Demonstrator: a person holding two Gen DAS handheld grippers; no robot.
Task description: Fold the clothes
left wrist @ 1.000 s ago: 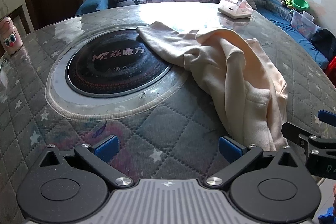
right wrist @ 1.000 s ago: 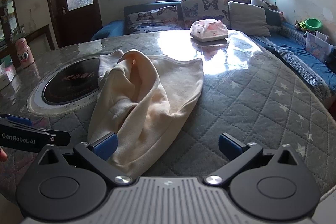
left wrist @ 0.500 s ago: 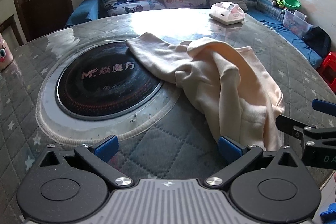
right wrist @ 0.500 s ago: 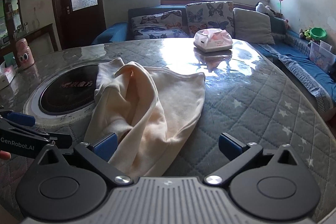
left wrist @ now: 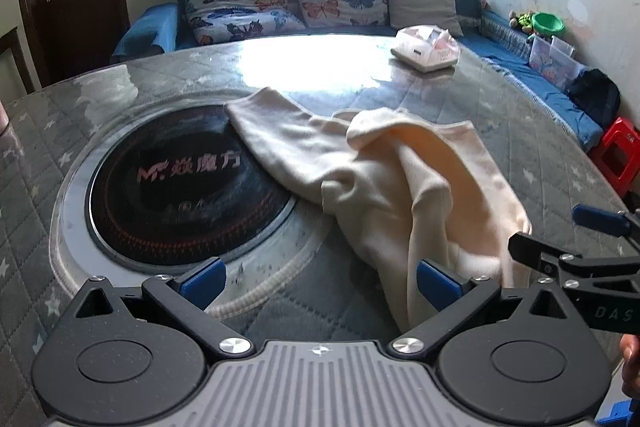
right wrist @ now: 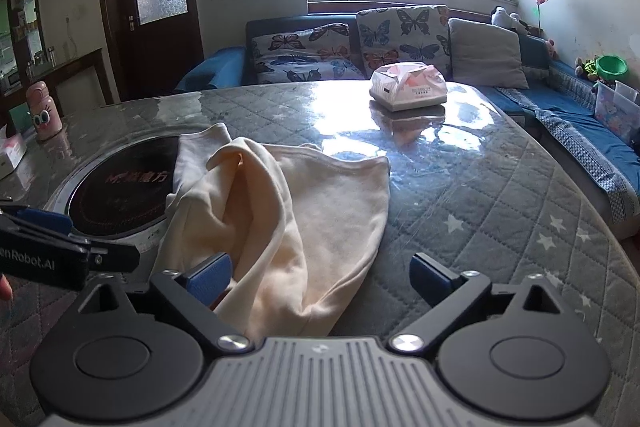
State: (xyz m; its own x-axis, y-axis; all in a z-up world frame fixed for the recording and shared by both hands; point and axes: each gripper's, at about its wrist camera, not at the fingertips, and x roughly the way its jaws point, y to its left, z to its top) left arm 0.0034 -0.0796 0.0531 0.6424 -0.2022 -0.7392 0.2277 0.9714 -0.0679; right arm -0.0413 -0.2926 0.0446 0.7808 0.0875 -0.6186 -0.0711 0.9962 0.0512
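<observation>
Fingers of both grippers stood wide apart and gripped nothing. On the left gripper [left wrist: 318, 277] the blue pads were spread over the quilted cover, the right-hand pad just beside the garment's near hem; on the right gripper [right wrist: 320, 277] the jaws had just been closing slightly, with the near edge of the cloth lying between them but not pinched, the left pad [right wrist: 210, 277] close against a fold.

Table [right wrist: 500, 211]: a large round top under a grey star-quilted cover and a glossy clear sheet, filling the near and middle ground. Its wide flat surface presumably served as the folding bench.

Cooktop [left wrist: 180, 183]: a black round plate with printed lettering, set into the table left of centre.

Garment [right wrist: 320, 211]: the cream-coloured clothing lay in a loose, rumpled heap right of the cooktop, one end draped over the cooktop's rim and a raised fold along its middle. It appeared unfolded, so the work seemed to be at its start; both grippers sat at its near edge, probably to take hold of the hem and spread it flat.

Tissue pack [right wrist: 408, 89]: a soft pack at the far side of the table, well apart from the garment, with tissue showing at its opened top.

Pink bottle [right wrist: 42, 111]: upright at the far left edge.
</observation>
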